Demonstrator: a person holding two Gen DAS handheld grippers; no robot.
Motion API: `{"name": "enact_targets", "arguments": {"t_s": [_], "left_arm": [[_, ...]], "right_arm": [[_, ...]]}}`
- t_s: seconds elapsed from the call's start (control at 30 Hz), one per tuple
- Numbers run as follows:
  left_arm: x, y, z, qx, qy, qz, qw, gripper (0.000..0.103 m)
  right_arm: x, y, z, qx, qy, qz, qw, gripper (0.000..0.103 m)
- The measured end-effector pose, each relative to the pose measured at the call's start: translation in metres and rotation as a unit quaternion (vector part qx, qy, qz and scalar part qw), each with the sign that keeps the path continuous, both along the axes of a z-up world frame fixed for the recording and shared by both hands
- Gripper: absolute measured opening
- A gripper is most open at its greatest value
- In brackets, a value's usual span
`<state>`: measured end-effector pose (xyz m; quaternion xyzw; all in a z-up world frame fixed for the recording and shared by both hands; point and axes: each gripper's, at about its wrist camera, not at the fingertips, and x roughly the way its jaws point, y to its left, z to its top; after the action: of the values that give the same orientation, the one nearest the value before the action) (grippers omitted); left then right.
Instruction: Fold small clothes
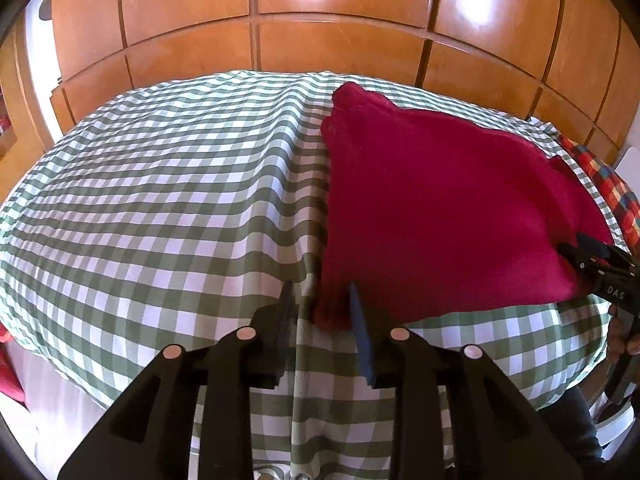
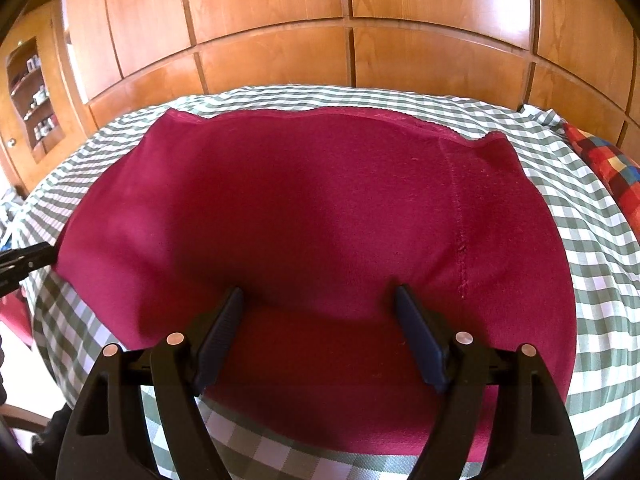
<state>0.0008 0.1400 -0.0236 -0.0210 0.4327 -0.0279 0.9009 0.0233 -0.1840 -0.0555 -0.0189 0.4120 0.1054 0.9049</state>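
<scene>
Item: 1 crimson garment (image 2: 304, 216), spread flat on a surface draped with a green-and-white check cloth (image 1: 160, 184), lying toward its right half, stitched seam visible near the right edge. Left gripper (image 1: 320, 300): jaws apart, straddling the garment's near-left corner; whether they pinch the fabric, cannot tell. Right gripper (image 2: 318, 300): jaws wide apart over the garment's near edge, holding nothing. Backdrop: wooden panelled wardrobe (image 2: 280, 12). Multicoloured check fabric (image 2: 608, 164) at far right.

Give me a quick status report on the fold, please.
Both tongs open: left tongs at red garment's near corner, right tongs over its near edge. Nothing in the way.
</scene>
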Motion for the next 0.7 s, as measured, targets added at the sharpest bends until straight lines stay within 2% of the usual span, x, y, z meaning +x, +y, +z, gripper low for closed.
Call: {"name": "enact_targets", "arguments": {"t_s": [0.23,0.3,0.33,0.4,0.47,0.53,0.7], "left_arm": [[-0.002,0.001,0.011,0.020,-0.010,0.004,0.9997,0.034],[0.001,0.006,0.019,0.013,-0.016,0.003,0.9998,0.035],[0.002,0.011,0.025,-0.004,-0.021,0.006,0.9998,0.037],[0.011,0.030,0.039,-0.065,-0.031,0.016,0.9972,0.052],[0.025,0.047,0.048,-0.114,-0.038,0.025,0.9924,0.053],[0.044,0.054,0.052,-0.141,-0.037,0.023,0.9891,0.053],[0.097,0.044,0.046,-0.171,-0.014,0.001,0.9852,0.047]], "right_arm": [[-0.001,-0.001,-0.001,0.003,-0.005,0.002,1.000,0.078],[-0.001,0.000,-0.001,0.004,-0.006,0.003,1.000,0.078],[-0.001,0.000,-0.001,0.004,-0.006,0.003,1.000,0.078],[-0.002,-0.001,-0.002,0.006,-0.009,0.003,1.000,0.079],[-0.002,0.000,-0.002,0.006,-0.011,0.002,1.000,0.079],[-0.003,0.001,-0.003,0.005,-0.014,0.002,1.000,0.079],[-0.004,0.001,-0.004,0.008,-0.016,0.002,1.000,0.079]]}}
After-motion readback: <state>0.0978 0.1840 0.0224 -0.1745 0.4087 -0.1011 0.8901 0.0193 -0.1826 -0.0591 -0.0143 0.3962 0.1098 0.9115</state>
